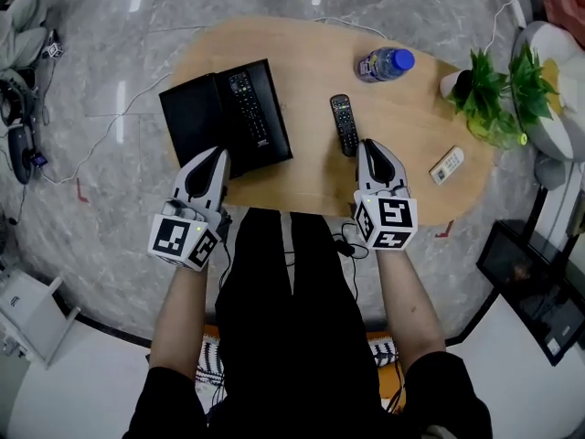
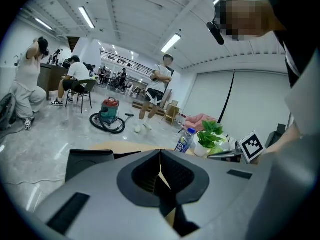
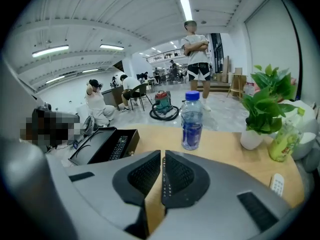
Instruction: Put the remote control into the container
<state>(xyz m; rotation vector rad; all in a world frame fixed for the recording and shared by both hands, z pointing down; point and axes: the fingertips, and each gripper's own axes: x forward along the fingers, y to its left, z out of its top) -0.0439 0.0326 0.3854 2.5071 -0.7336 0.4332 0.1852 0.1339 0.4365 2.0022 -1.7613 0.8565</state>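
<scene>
A black remote control (image 1: 344,123) lies on the wooden table (image 1: 311,176), just beyond the tip of my right gripper (image 1: 368,144), which is shut and empty. The black open container (image 1: 196,117) sits at the table's left, and a second black remote (image 1: 247,108) lies inside it along its right side. My left gripper (image 1: 220,152) is shut with nothing in it, its tip over the container's near right corner. In the right gripper view the shut gripper (image 3: 163,156) hides the loose remote, while the container (image 3: 92,151) and the remote inside it (image 3: 117,146) show at left.
A blue-labelled water bottle (image 1: 384,63) lies at the table's far side. A potted plant (image 1: 494,94) and a white remote (image 1: 447,165) sit at the right end. Cables run over the marble floor. In the left gripper view, people and a vacuum cleaner (image 2: 107,115) are in the room behind.
</scene>
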